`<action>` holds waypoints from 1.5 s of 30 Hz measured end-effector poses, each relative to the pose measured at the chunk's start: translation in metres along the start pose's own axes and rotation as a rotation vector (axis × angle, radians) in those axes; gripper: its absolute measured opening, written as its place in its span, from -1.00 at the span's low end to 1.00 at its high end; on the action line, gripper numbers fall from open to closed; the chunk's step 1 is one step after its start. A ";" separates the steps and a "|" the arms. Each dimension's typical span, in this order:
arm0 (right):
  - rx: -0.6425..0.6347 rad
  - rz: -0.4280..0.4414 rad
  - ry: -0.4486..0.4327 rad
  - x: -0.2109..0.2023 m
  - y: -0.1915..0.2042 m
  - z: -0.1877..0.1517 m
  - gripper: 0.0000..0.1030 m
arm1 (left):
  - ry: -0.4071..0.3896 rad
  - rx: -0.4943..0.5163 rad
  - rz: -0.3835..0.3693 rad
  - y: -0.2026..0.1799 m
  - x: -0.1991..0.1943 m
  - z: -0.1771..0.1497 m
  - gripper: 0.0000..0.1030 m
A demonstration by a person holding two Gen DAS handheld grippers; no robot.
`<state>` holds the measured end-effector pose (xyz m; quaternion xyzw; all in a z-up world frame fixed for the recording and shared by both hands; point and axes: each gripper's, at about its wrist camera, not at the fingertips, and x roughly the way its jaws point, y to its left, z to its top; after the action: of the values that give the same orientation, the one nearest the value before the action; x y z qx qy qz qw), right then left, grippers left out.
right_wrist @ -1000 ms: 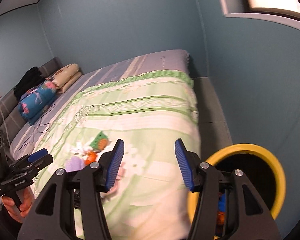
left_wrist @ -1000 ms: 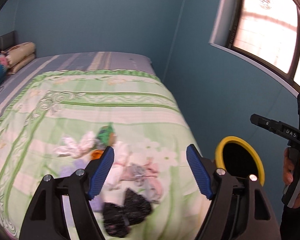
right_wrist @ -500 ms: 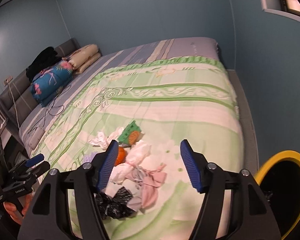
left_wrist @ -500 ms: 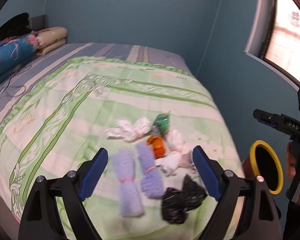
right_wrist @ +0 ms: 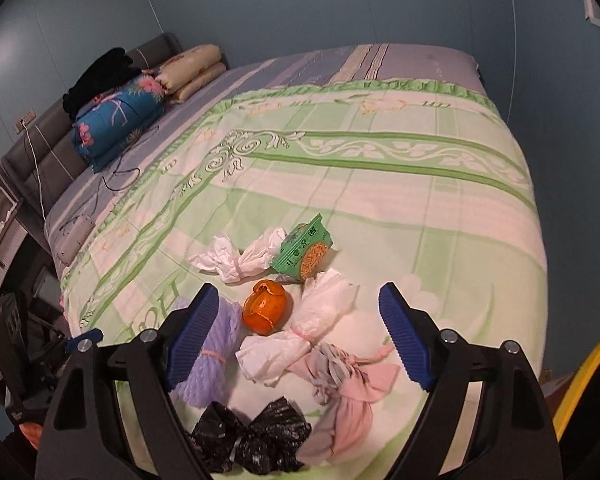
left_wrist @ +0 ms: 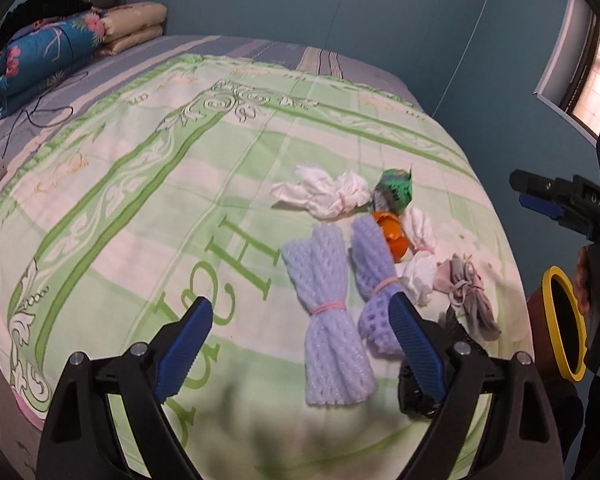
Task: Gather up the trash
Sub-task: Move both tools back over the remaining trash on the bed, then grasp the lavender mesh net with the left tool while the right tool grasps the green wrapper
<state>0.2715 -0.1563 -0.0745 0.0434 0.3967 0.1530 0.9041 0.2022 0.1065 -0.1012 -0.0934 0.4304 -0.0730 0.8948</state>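
A pile of trash lies on the green quilt [left_wrist: 180, 200] near the bed's foot. It holds two lilac foam nets [left_wrist: 328, 320], tied white bags [right_wrist: 240, 258], a green noodle packet [right_wrist: 306, 252], an orange peel [right_wrist: 266, 308], a pink-grey cloth bundle [right_wrist: 352, 396] and a black bag [right_wrist: 252, 440]. My left gripper [left_wrist: 300, 304] hovers open above the foam nets, touching nothing. My right gripper [right_wrist: 298, 292] hangs over the orange peel and a white bag [right_wrist: 312, 332]. Its jaws are opening and nothing is pressed between them.
A yellow-rimmed bin [left_wrist: 560, 320] stands on the floor beside the bed's corner, by the right hand. Pillows [right_wrist: 192, 68], a blue floral quilt [right_wrist: 120, 120], black clothing and a cable lie at the headboard end. Teal walls close off the far side.
Both views swung from the bin side toward the trash pile and came lower and closer to it. The right jaws have spread wider; the left jaws widened slightly.
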 end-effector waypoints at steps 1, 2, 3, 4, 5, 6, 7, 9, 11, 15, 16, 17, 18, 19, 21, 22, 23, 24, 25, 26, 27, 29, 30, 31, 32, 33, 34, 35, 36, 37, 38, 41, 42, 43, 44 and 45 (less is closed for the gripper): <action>-0.003 -0.005 0.006 0.006 0.001 0.001 0.53 | 0.008 -0.005 0.000 0.002 0.004 -0.001 0.67; -0.002 -0.011 0.014 0.012 0.002 0.003 0.53 | 0.018 -0.011 0.000 0.003 0.009 -0.003 0.67; 0.005 -0.012 0.027 0.019 0.002 0.004 0.53 | 0.027 -0.019 -0.001 0.004 0.013 -0.004 0.67; 0.013 -0.010 0.034 0.025 0.002 0.006 0.53 | 0.034 -0.025 -0.003 0.005 0.017 -0.005 0.67; 0.025 -0.003 0.051 0.033 0.001 0.008 0.53 | 0.044 -0.034 -0.008 0.007 0.021 -0.006 0.67; 0.039 0.004 0.068 0.041 0.001 0.010 0.53 | 0.053 -0.043 -0.014 0.008 0.025 -0.007 0.67; 0.047 0.010 0.079 0.047 0.001 0.011 0.53 | 0.057 -0.048 -0.018 0.007 0.028 -0.007 0.67; 0.049 0.016 0.107 0.061 0.003 0.014 0.53 | 0.069 -0.046 -0.021 0.006 0.035 -0.008 0.67; 0.041 -0.009 0.121 0.076 0.006 0.018 0.53 | 0.073 -0.039 -0.018 0.003 0.040 -0.009 0.67; 0.076 -0.011 0.153 0.099 0.004 0.024 0.53 | 0.092 -0.047 -0.029 0.003 0.052 -0.011 0.67; 0.072 -0.014 0.158 0.103 0.004 0.024 0.53 | 0.099 -0.050 -0.030 0.004 0.056 -0.012 0.67; 0.066 -0.023 0.164 0.108 0.005 0.025 0.53 | 0.105 -0.052 -0.029 0.005 0.059 -0.012 0.67; 0.061 -0.034 0.172 0.114 0.006 0.025 0.53 | 0.109 -0.054 -0.027 0.005 0.061 -0.012 0.67; 0.057 -0.038 0.177 0.117 0.006 0.025 0.53 | 0.115 -0.057 -0.025 0.006 0.064 -0.012 0.67; 0.049 -0.051 0.184 0.125 0.008 0.026 0.48 | 0.122 -0.061 -0.016 0.009 0.068 -0.011 0.67; 0.052 -0.051 0.189 0.129 0.007 0.027 0.46 | 0.120 -0.062 -0.008 0.010 0.069 -0.010 0.67; 0.055 -0.046 0.194 0.131 0.007 0.027 0.43 | 0.115 -0.061 -0.005 0.010 0.069 -0.010 0.67; 0.056 -0.044 0.199 0.134 0.007 0.027 0.40 | 0.112 -0.061 -0.003 0.011 0.070 -0.009 0.66; 0.049 -0.053 0.203 0.137 0.008 0.026 0.38 | 0.109 -0.059 -0.003 0.011 0.070 -0.009 0.66; 0.041 -0.065 0.203 0.139 0.008 0.026 0.33 | 0.109 -0.053 -0.003 0.010 0.071 -0.008 0.65; 0.041 -0.069 0.202 0.141 0.008 0.026 0.32 | 0.113 -0.048 -0.003 0.009 0.073 -0.008 0.62; 0.046 -0.074 0.205 0.145 0.007 0.026 0.30 | 0.125 -0.041 -0.003 0.006 0.077 -0.008 0.55; 0.049 -0.072 0.205 0.147 0.007 0.027 0.23 | 0.129 -0.039 -0.006 0.005 0.078 -0.007 0.50; 0.049 -0.072 0.206 0.148 0.007 0.027 0.20 | 0.132 -0.036 -0.008 0.004 0.080 -0.007 0.47; 0.049 -0.076 0.208 0.149 0.007 0.027 0.14 | 0.135 -0.025 -0.008 0.001 0.081 -0.007 0.39; 0.048 -0.078 0.212 0.150 0.007 0.027 0.04 | 0.136 -0.019 -0.006 0.001 0.082 -0.006 0.26; 0.045 -0.079 0.219 0.152 0.009 0.026 -0.01 | 0.137 -0.011 -0.008 -0.001 0.083 -0.006 0.20; 0.041 -0.084 0.225 0.154 0.010 0.025 -0.11 | 0.139 -0.007 -0.012 -0.002 0.084 -0.006 0.08; 0.038 -0.089 0.227 0.155 0.010 0.024 -0.20 | 0.141 -0.001 -0.015 -0.003 0.084 -0.006 -0.05; 0.039 -0.088 0.227 0.156 0.011 0.024 -0.27 | 0.141 0.001 -0.020 -0.004 0.084 -0.007 -0.12; 0.046 -0.084 0.227 0.156 0.010 0.024 -0.39 | 0.138 0.002 -0.025 -0.004 0.083 -0.007 -0.28; 0.059 -0.070 0.221 0.154 0.010 0.023 -0.50 | 0.125 -0.004 -0.035 -0.002 0.080 -0.006 -0.42; 0.058 -0.066 0.217 0.152 0.010 0.023 -0.53 | 0.120 -0.009 -0.037 -0.001 0.079 -0.006 -0.43; 0.057 -0.065 0.211 0.150 0.010 0.023 -0.53 | 0.118 -0.020 -0.044 0.001 0.077 -0.005 -0.44; 0.057 -0.069 0.203 0.147 0.010 0.024 -0.54 | 0.119 -0.031 -0.052 0.002 0.077 -0.005 -0.44; 0.060 -0.073 0.193 0.143 0.009 0.025 -0.55 | 0.120 -0.039 -0.055 0.004 0.077 -0.004 -0.44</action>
<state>0.3788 -0.1017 -0.1567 0.0409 0.4877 0.1114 0.8649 0.2475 0.0933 -0.1627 -0.1178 0.4817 -0.0946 0.8632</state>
